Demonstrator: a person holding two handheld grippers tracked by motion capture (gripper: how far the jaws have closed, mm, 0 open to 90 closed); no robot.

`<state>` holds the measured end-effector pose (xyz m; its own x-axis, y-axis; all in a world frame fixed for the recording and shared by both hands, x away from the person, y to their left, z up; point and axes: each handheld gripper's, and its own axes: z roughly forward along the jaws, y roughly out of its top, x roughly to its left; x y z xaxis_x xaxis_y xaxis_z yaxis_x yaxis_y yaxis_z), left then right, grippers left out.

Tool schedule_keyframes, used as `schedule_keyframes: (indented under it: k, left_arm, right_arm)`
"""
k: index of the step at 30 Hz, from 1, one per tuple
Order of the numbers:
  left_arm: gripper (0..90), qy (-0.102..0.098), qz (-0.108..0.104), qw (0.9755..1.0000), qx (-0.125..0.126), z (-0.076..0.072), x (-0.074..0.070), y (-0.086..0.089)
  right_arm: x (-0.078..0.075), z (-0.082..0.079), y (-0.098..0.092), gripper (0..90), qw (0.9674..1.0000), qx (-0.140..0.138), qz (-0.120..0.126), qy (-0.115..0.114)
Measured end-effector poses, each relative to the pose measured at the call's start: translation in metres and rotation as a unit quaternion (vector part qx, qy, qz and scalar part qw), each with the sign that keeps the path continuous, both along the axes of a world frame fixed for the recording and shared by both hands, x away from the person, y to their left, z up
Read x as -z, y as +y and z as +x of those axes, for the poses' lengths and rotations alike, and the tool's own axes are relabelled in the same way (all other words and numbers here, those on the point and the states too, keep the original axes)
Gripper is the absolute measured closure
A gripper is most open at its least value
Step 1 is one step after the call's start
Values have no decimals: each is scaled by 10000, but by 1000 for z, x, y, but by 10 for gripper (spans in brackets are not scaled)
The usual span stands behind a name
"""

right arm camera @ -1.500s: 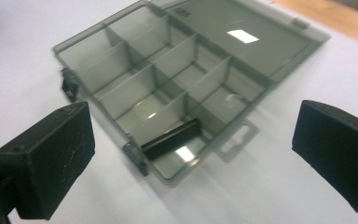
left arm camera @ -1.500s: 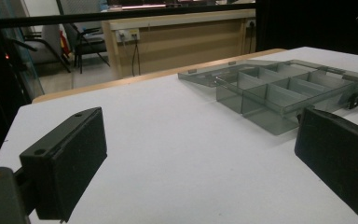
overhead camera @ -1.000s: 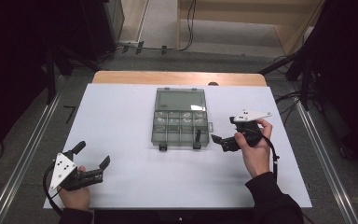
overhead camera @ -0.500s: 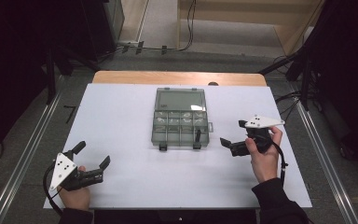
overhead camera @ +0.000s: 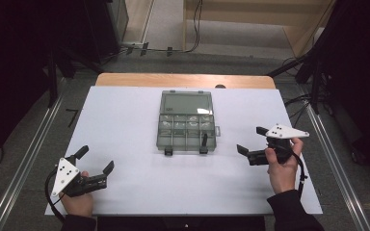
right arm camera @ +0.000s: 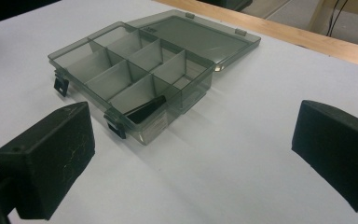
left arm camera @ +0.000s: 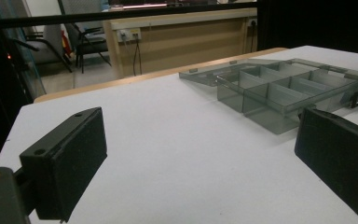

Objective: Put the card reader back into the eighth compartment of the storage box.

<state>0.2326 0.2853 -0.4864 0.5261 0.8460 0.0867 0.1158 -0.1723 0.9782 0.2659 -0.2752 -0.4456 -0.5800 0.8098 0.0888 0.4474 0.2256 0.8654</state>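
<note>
One clear grey compartment box (overhead camera: pixel 186 123) sits in the middle of the white worktop (overhead camera: pixel 125 125), its lid (overhead camera: pixel 186 103) thrown flat open toward the far edge. Count the compartments from the right gripper view: two rows of four, eight in all, and one dark flat piece (right arm camera: pixel 144 107) lies in the near corner cell. Two black latches (overhead camera: pixel 203 150) hang off the box's near side.

Two grippers are in play. The left gripper (overhead camera: pixel 95 165) is down at the near left corner of the worktop, well apart from the box, jaws spread wide with nothing between them. The right gripper (overhead camera: pixel 252 141) is out to the right of the box, near its latch side but not touching, jaws also wide apart and empty. Each is held by one hand; the right hand (overhead camera: pixel 280 168) wraps the handle from below.

In the left gripper view, the box (left arm camera: pixel 289 91) lies beyond the right jaw.
</note>
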Motion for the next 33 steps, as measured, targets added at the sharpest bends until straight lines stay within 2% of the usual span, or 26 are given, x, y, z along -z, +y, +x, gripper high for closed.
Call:
schedule_keyframes:
  k: [13, 24, 33]
  left_arm:
    - [23, -4, -16, 10000, -4, 0, 0, 0]
    - [23, -3, -15, 10000, -13, 0, 0, 0]
    - [23, -3, -16, 10000, -16, -1, 0, 0]
  right_arm:
    - [10, -18, -26, 0, 9996, 224, 124, -150]
    - [24, -34, -47, 0, 9986, 417, 245, -190]
    - [36, -47, -63, 0, 9971, 529, 445, -305]
